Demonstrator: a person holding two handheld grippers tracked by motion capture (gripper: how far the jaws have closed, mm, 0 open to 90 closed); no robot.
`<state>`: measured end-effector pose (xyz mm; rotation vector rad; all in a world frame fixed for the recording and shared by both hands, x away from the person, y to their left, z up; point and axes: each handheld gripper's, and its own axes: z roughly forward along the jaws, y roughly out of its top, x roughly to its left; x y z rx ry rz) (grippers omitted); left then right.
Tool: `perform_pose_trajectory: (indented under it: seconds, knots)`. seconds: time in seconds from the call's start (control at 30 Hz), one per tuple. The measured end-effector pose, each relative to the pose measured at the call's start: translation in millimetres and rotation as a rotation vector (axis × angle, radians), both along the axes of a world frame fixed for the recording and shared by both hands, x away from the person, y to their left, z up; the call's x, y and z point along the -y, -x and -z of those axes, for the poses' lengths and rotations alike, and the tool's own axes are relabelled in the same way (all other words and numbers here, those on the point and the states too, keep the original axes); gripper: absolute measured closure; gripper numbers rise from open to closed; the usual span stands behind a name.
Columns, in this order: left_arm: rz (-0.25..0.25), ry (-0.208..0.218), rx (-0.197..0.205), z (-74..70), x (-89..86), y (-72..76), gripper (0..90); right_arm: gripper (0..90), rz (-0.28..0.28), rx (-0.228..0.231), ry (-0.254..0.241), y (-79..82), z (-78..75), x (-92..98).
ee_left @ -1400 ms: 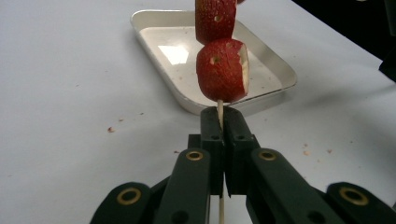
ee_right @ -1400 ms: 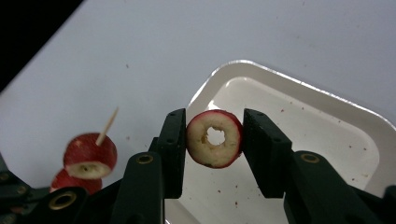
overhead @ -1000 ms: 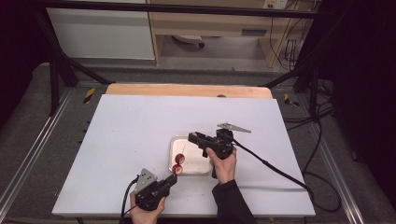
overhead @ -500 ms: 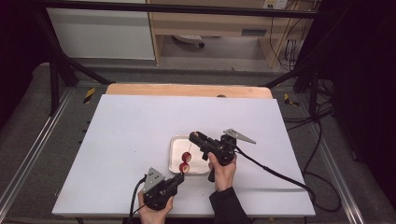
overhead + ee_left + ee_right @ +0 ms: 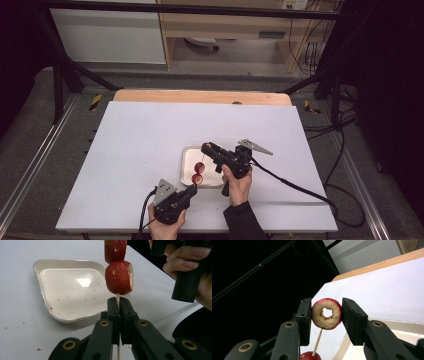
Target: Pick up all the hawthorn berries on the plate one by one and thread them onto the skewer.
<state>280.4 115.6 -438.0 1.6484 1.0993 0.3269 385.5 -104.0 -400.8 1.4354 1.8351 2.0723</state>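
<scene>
While left tongs [image 5: 117,305] clamp skewer [image 5: 117,298], right tongs [image 5: 326,315] gripping fruit ring [image 5: 326,317] have shifted over its tip; threading next; 1 piece [image 5: 119,277] already seated.

Upper fruit slice [image 5: 115,251] cropped, prob.

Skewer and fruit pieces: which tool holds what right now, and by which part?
The left tool is shut on the skewer's bare lower end. The right tool squeezes the cored top fruit ring by its red sides.
</scene>
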Motion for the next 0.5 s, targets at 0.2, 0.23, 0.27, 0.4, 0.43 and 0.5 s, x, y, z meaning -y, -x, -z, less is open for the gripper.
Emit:
perform_pose_trajectory:
  seconds: [0.2, 0.23, 0.27, 0.4, 0.43, 0.5]
  knots:
    - [-0.006, 0.005, -0.003, -0.3, -0.2, -0.4, 88.1, 61.5, -0.013, -0.010, 0.007, 0.8, 2.2, -1.5]
    - [-0.006, 0.007, -0.005, -0.2, -0.2, -0.7, 88.1, 61.6, -0.018, -0.010, 0.010, 0.8, 3.0, -1.7]
    - [-0.009, 0.008, -0.006, -0.3, -0.2, -0.8, 88.1, 61.5, -0.023, -0.014, 0.012, 1.1, 3.6, -2.2]
    - [-0.013, 0.007, -0.014, -0.1, -0.1, -1.5, 88.2, 61.6, -0.034, -0.019, 0.027, 3.2, 6.8, -4.0]
    - [-0.014, 0.006, -0.019, 0.2, -0.1, -1.7, 88.2, 61.6, -0.031, -0.015, 0.038, 3.6, 7.3, -4.1]
    - [-0.023, 0.019, -0.021, -0.1, 0.5, -2.0, 88.2, 61.7, -0.040, -0.013, 0.042, 4.4, 8.7, -4.8]
